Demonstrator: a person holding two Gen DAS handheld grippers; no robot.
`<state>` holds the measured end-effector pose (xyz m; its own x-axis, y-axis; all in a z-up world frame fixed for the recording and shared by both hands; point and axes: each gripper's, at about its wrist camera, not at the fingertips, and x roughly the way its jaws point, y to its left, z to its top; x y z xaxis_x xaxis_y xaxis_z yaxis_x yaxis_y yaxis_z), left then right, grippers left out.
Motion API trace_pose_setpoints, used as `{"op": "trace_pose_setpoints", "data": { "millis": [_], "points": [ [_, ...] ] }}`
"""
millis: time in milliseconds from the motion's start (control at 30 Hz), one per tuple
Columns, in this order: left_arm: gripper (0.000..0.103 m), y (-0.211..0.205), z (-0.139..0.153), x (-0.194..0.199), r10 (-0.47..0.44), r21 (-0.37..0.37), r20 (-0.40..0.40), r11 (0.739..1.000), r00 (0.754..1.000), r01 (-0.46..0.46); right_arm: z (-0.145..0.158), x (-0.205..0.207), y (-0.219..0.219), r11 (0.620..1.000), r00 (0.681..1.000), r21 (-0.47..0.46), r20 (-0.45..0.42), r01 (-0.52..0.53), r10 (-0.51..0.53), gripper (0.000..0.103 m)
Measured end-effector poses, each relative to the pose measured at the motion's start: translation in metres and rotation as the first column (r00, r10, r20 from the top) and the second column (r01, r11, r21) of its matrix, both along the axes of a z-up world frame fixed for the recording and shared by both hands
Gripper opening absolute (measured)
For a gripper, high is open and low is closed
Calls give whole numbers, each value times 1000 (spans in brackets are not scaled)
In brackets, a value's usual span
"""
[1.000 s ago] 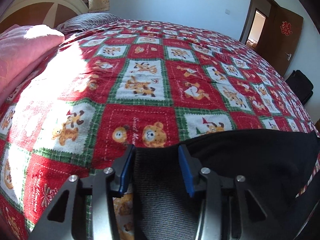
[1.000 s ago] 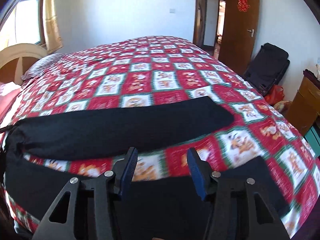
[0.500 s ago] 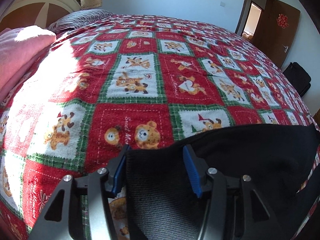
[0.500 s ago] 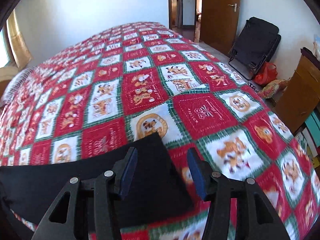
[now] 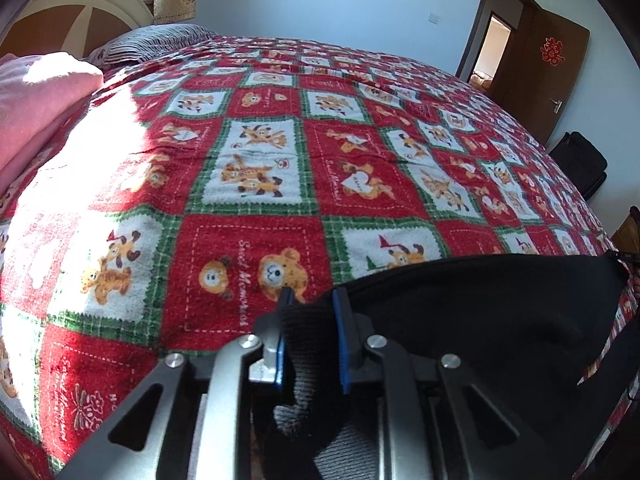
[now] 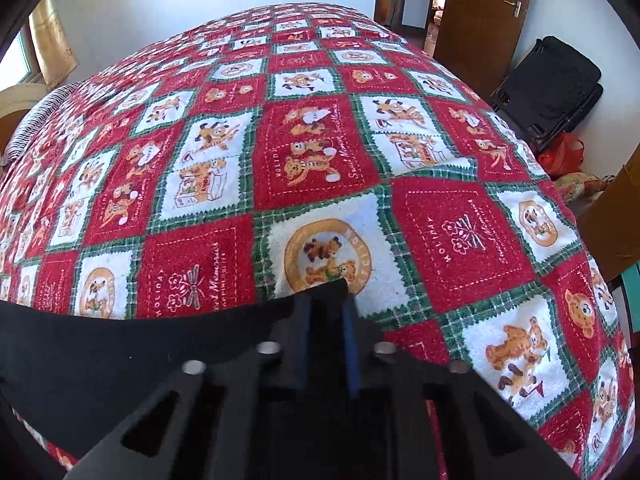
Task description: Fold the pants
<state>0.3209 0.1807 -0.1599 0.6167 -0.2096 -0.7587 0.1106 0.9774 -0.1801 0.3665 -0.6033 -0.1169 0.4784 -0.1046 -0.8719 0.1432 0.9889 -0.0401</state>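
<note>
Black pants (image 5: 472,312) lie along the near edge of a bed with a red, green and white teddy-bear blanket (image 5: 280,168). My left gripper (image 5: 309,300) is shut on the ribbed waistband end of the pants. In the right wrist view the pants (image 6: 120,344) stretch away to the left. My right gripper (image 6: 326,300) is shut on the corner of a pant leg's end, lying on the blanket (image 6: 320,152).
A pink quilt (image 5: 36,108) and a striped pillow (image 5: 160,38) lie by the headboard at left. A brown door (image 6: 476,28), a black folded chair (image 6: 552,88) and a red bag (image 6: 560,156) stand past the bed at right.
Both grippers have closed from open onto the pants: the left on the waistband, the right on the leg end. The right gripper moved rightward along the leg to its end.
</note>
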Motion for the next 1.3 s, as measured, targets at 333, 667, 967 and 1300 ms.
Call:
{"op": "trace_pose_setpoints", "data": {
  "millis": [333, 667, 967, 1300],
  "points": [
    [13, -4, 23, -13, -23, 15, 50, 1000, 999, 22, 37, -28, 13, 998, 994, -53, 110, -13, 19, 5],
    [13, -10, 43, -33, -57, 48, 111, 998, 992, 51, 75, -83, 14, 998, 968, -60, 249, -23, 37, 5],
    [13, 1, 62, -55, -33, 17, 189, 999, 982, 30, 100, -133, 7, 999, 928, -48, 373, -2, 20, 5],
    [13, 4, 72, -108, -42, -13, 289, 999, 956, 48, 116, -196, -3, 1000, 880, -14, 474, 4, 4, 5]
  ]
}}
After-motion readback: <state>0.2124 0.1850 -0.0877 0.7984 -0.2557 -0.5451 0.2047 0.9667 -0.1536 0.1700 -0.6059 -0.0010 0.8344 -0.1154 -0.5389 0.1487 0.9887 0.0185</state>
